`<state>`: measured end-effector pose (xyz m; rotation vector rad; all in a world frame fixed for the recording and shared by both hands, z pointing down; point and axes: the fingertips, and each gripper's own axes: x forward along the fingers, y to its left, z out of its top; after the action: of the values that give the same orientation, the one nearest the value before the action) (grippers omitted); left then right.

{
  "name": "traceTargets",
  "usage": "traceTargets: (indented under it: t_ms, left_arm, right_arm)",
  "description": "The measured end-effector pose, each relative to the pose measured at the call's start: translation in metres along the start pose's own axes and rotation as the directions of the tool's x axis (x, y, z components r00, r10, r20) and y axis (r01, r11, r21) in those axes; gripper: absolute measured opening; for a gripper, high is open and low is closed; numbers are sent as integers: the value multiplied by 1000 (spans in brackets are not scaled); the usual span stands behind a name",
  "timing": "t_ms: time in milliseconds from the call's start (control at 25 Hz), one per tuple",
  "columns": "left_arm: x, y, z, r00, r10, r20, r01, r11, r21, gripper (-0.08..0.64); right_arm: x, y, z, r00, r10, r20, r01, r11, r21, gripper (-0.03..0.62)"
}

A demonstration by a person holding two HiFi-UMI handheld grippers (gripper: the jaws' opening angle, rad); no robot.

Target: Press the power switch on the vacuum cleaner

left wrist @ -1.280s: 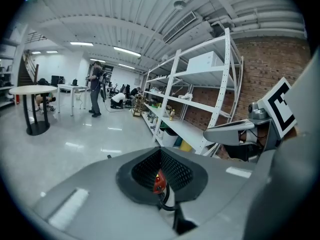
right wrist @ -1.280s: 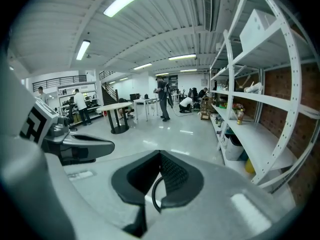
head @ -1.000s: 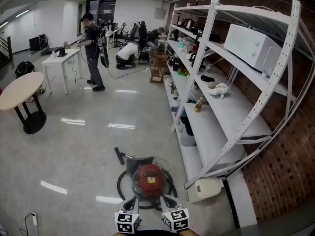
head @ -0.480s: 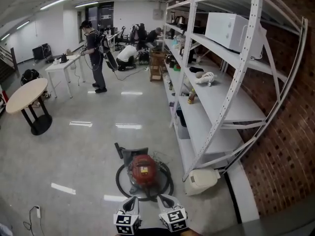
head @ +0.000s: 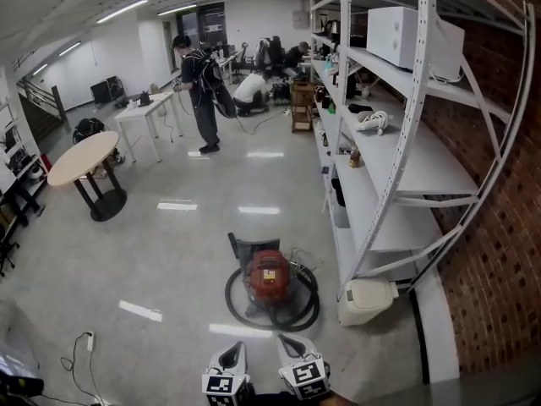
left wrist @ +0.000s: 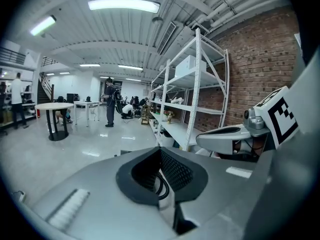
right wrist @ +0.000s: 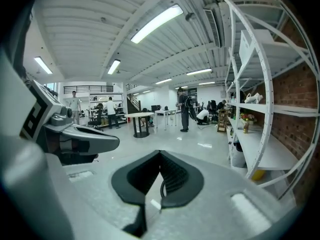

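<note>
The red vacuum cleaner (head: pixel 269 277) stands on the glossy floor, ringed by its black hose (head: pixel 303 307). Its floor nozzle (head: pixel 252 248) lies just behind it. Both grippers hang low at the bottom edge of the head view, short of the vacuum and touching nothing. My left gripper (head: pixel 235 353) (left wrist: pixel 160 151) is shut, its dark pads meeting with nothing between them. My right gripper (head: pixel 289 347) (right wrist: pixel 160 155) is shut and empty too. Each gripper view shows the other gripper alongside. The power switch cannot be made out.
A white shelving rack (head: pixel 385 155) runs along the brick wall at right. A white appliance (head: pixel 368 299) sits on the floor at its foot. A power strip (head: pixel 88 342) lies at lower left. Farther off are a round table (head: pixel 84 161) and a standing person (head: pixel 203 91).
The head view has swung left and lifted. The vacuum now sits higher in the frame and farther from the grippers. Both grippers stay low and shut.
</note>
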<state>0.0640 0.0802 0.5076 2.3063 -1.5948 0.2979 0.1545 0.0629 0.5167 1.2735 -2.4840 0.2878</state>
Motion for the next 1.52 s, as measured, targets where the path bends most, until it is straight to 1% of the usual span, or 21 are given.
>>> traceTargets:
  t_ms: [80, 200, 320, 520, 720, 800, 920, 1120, 1240, 1360, 1440, 1520]
  left_arm:
    - [-12, 0, -4, 1000, 24, 5, -24, 1000, 8, 15]
    - [-27, 2, -10, 998, 61, 14, -61, 998, 10, 15]
    - [-41, -3, -10, 997, 67, 30, -67, 998, 13, 15]
    - [-74, 0, -26, 995, 91, 34, -93, 994, 52, 15]
    - [-111, 11, -33, 994, 91, 63, -94, 995, 41, 15]
    - [-127, 15, -35, 993, 96, 68, -99, 994, 40, 15]
    - [-156, 24, -40, 992, 99, 72, -102, 994, 40, 15]
    - [-193, 42, -54, 992, 97, 82, -99, 995, 22, 15]
    - [-209, 47, -59, 992, 95, 83, -97, 995, 27, 15]
    - [-220, 45, -62, 993, 76, 93, -79, 997, 23, 15]
    - [-225, 45, -63, 993, 72, 95, -76, 997, 31, 15]
    - [-229, 40, -61, 992, 49, 118, -53, 998, 26, 15]
  right_arm:
    - [-8, 4, -4, 1000, 3, -14, -3, 1000, -21, -8]
    - [-20, 14, -3, 1000, 17, 0, -17, 999, -32, -8]
    - [-32, 24, -4, 1000, 28, -13, -28, 999, -45, -8]
    - [-45, 50, -10, 1000, 31, -2, -31, 998, -56, -8]
    - [-58, 86, -12, 999, 40, 5, -40, 997, -67, -8]
    - [-65, 100, -17, 999, 40, -5, -40, 998, -49, -8]
    - [-78, 125, -22, 999, 22, -32, -22, 1000, -13, -8]
    - [-97, 166, -17, 1000, 2, -20, -3, 1000, -27, -8]
    - [-106, 178, -22, 1000, -19, -1, 19, 999, -32, -8]
    - [-119, 191, -19, 999, -33, -12, 33, 999, -22, -8]
    - [-126, 194, -22, 999, -51, -7, 51, 998, -41, -8]
    - [-131, 195, -27, 998, -64, -6, 63, 997, -54, -8]
